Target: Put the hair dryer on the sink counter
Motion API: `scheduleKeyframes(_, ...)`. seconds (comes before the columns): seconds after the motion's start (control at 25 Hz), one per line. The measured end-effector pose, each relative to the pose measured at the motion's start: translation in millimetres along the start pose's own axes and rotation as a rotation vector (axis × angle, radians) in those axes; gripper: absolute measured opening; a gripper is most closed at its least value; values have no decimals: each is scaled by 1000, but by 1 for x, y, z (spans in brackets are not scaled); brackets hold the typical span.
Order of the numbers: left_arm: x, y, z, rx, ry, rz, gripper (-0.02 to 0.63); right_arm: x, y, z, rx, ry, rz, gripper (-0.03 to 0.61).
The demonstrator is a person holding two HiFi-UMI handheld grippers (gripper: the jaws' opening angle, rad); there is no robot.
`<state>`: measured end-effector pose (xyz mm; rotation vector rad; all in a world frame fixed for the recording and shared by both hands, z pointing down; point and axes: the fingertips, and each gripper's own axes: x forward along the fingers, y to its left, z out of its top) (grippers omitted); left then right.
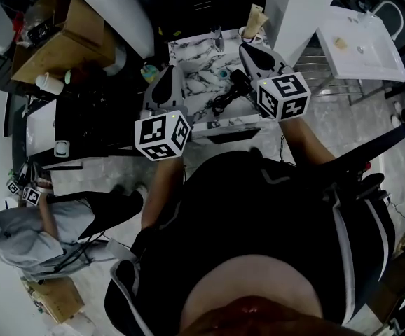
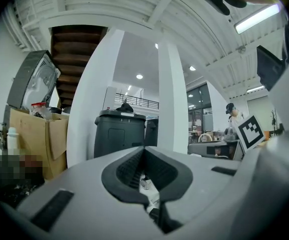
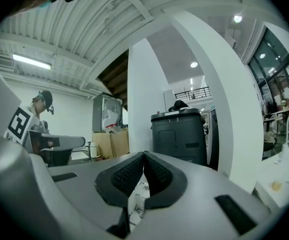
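The black hair dryer (image 1: 236, 81) lies on a small marble-patterned counter (image 1: 199, 65), its cord (image 1: 222, 102) coiled toward the near edge. My left gripper (image 1: 170, 71) hovers over the counter's left edge and holds nothing. In the left gripper view its jaws (image 2: 144, 149) are shut, tips touching. My right gripper (image 1: 246, 49) is above the counter's right side, just right of the dryer. It is also shut and empty in the right gripper view (image 3: 144, 154). Both grippers point level, and a strip of marble shows beneath each pair of jaws.
A white sink basin (image 1: 360, 44) stands at the far right. A tall dark bin (image 2: 118, 134) (image 3: 179, 133) and white pillars (image 2: 172, 99) stand ahead. An open cardboard box (image 1: 55, 33) sits at the upper left. A seated person (image 1: 31, 233) is at the lower left.
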<state>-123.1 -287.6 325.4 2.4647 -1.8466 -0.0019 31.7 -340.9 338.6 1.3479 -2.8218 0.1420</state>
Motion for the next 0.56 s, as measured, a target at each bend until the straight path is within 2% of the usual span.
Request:
scheduleKeyframes(0.16, 4, 0, -5, -34, 23, -22, 5, 2, -1, 3, 17, -6, 14, 23)
scheduleKeyframes(0.56, 14, -11, -9, 28, 48, -12, 5, 8, -11, 4, -19, 17, 20, 23)
